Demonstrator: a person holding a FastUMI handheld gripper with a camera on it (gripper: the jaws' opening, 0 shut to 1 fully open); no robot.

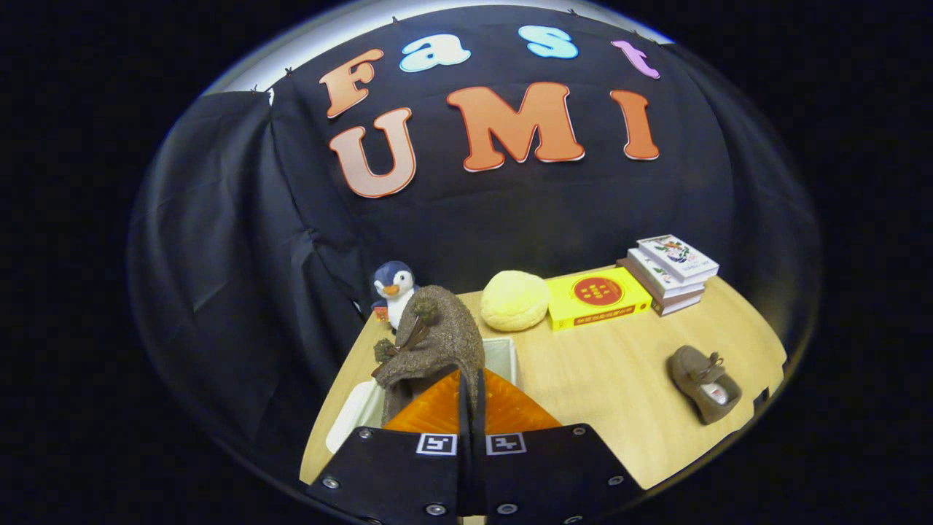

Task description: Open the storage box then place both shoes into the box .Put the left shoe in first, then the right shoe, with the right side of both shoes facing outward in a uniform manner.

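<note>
Fuzzy suede-like shoe [430, 339], smooth matt wood-grain table [605, 379], plush penguin [393, 288], glossy yellow book [598, 295].

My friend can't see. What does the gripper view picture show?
The gripper is shut on a brown shoe, holding it over an open white storage box. The other shoe lies on the wooden table, with a toy penguin and books behind.

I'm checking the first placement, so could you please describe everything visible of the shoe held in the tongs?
The held shoe is a brown, fuzzy-looking moccasin with a lace bow and pom-poms. It stands tilted up, gripped between the fingers of the tongs, above the open white storage box. A plush penguin sits just beyond it.
</note>
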